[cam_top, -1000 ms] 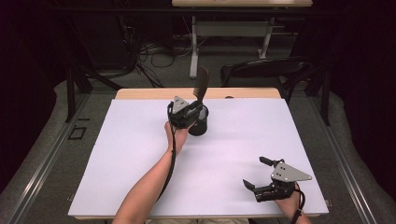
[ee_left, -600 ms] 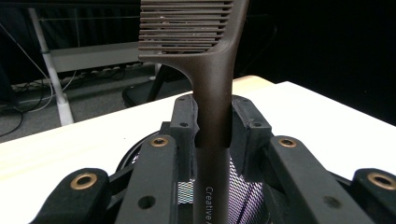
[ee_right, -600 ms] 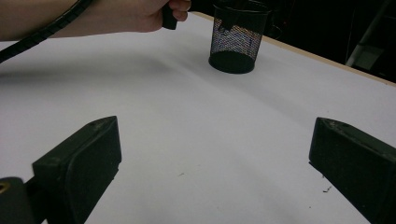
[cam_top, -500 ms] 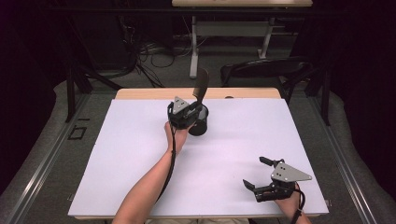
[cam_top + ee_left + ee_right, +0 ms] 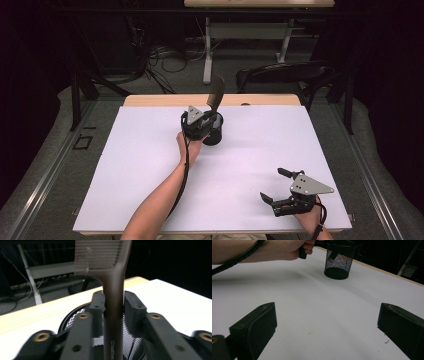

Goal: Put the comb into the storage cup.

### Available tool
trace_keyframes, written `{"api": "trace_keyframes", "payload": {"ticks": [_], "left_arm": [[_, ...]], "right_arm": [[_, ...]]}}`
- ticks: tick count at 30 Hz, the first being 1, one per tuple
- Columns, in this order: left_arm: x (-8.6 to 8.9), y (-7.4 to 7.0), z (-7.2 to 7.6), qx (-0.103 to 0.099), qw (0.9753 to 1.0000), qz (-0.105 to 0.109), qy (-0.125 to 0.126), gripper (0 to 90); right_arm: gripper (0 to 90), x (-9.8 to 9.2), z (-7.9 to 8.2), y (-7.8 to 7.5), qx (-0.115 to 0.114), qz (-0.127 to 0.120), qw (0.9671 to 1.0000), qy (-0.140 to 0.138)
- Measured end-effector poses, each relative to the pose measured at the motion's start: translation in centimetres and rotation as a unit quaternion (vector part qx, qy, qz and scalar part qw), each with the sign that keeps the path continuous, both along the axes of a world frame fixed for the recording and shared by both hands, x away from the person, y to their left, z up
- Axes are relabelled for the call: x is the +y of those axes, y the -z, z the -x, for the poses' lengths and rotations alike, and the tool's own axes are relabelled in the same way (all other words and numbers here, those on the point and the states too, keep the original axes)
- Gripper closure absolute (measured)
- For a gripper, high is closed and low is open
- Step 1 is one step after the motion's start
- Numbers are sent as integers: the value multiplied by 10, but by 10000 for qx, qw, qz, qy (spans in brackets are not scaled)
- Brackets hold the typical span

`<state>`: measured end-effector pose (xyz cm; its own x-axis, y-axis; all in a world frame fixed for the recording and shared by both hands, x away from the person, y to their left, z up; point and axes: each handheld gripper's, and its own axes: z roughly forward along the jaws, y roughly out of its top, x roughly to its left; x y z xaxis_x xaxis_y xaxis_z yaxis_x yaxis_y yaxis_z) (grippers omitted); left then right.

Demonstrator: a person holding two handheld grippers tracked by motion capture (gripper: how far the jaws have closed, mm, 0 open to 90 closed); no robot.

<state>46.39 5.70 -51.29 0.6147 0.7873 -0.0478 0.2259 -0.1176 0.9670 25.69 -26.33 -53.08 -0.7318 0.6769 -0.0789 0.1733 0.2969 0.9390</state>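
A dark brown comb stands upright, its handle running down into a black mesh cup at the back middle of the white table. My left gripper is shut on the comb's handle just above the cup's rim. Near the front right corner, my right gripper rests low over the table, open, with nothing between its jaws. The comb's lower end shows dimly through the mesh in the right gripper view.
The white sheet covers the table, with a strip of bare wood along the far edge. A black chair, a desk frame and cables stand on the floor behind the table.
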Motion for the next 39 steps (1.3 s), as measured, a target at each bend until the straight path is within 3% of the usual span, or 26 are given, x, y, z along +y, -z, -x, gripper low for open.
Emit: {"api": "trace_keyframes", "payload": {"ticks": [3, 8, 12, 15, 28, 39], "left_arm": [[0, -4, 3, 7, 10000, -34, 55, 448], [2, -11, 9, -54, 9998, -157, 61, 277], [5, -15, 11, 68, 9993, -285, 240, 149], [7, -18, 16, 33, 9983, -490, 315, 123], [32, -23, 28, 428, 9954, -688, 510, 22], [55, -24, 38, 608, 9931, -855, 531, 0]], "right_arm": [[18, 0, 0, 0, -3, -4, 10000, 3], [18, 0, 0, 0, -13, 7, 10000, -4], [18, 0, 0, 0, -10, 9, 10000, 0], [18, 0, 0, 0, -5, 14, 10000, 0], [18, 0, -1, 0, 28, 3, 10000, -7], [18, 0, 1, -1, -6, 10, 10000, -8]]}}
